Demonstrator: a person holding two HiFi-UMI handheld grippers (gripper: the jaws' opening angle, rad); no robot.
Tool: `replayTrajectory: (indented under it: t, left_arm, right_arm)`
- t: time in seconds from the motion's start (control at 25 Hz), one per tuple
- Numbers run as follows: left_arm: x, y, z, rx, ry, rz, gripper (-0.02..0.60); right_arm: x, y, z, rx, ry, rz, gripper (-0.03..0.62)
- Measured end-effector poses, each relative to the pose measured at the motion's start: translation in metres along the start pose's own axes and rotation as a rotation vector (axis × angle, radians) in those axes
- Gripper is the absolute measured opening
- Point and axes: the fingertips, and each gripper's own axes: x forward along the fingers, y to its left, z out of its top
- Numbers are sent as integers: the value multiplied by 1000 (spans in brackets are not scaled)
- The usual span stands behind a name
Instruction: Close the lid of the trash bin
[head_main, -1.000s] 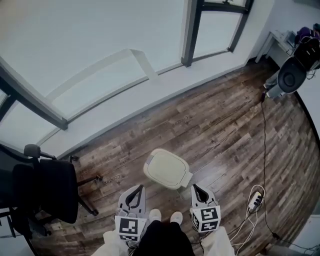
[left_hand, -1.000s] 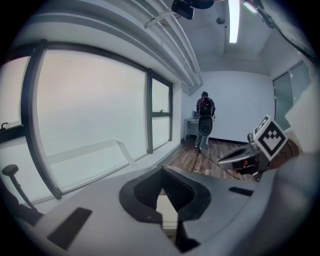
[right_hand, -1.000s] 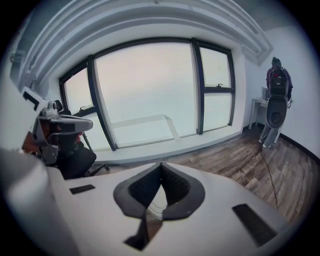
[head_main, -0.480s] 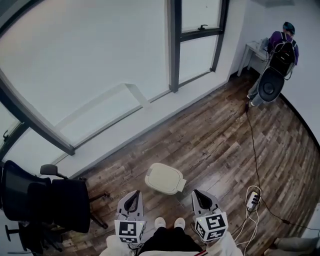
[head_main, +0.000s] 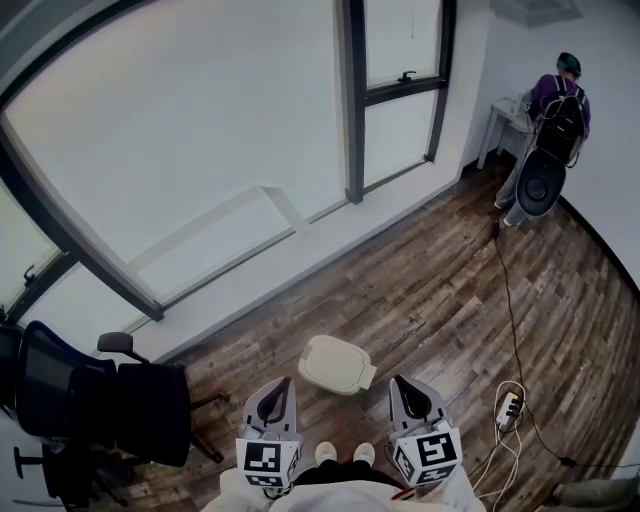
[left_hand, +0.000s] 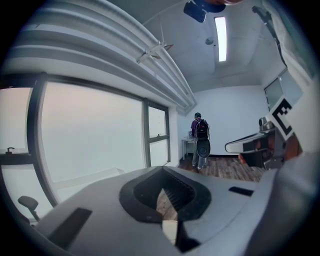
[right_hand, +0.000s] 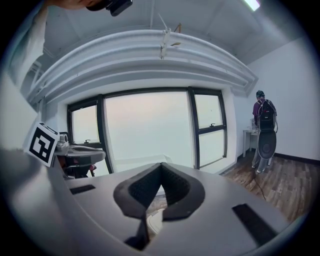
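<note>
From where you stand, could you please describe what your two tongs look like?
Both the left tongs and the right tongs have pale grey bodies with black ribbed inner pads, and each carries a white cube printed with black square markers.

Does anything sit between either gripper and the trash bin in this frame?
Nothing visible does. The trash bin stands on bare wooden floor just ahead of the left gripper and right gripper, both with jaws together and empty. The office chair and power strip lie off to the sides.
</note>
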Motion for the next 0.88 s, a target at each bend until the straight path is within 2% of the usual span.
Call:
replayTrajectory:
  t: [0.28,0.88]
  left_arm:
    - [7,6,14,2,-21,11,8]
    - [17,20,8,24,-44,10,6]
  right_arm:
    - [6,-4,8,5,-10,-6,23]
    - [20,-1,3,8,1,-19,23]
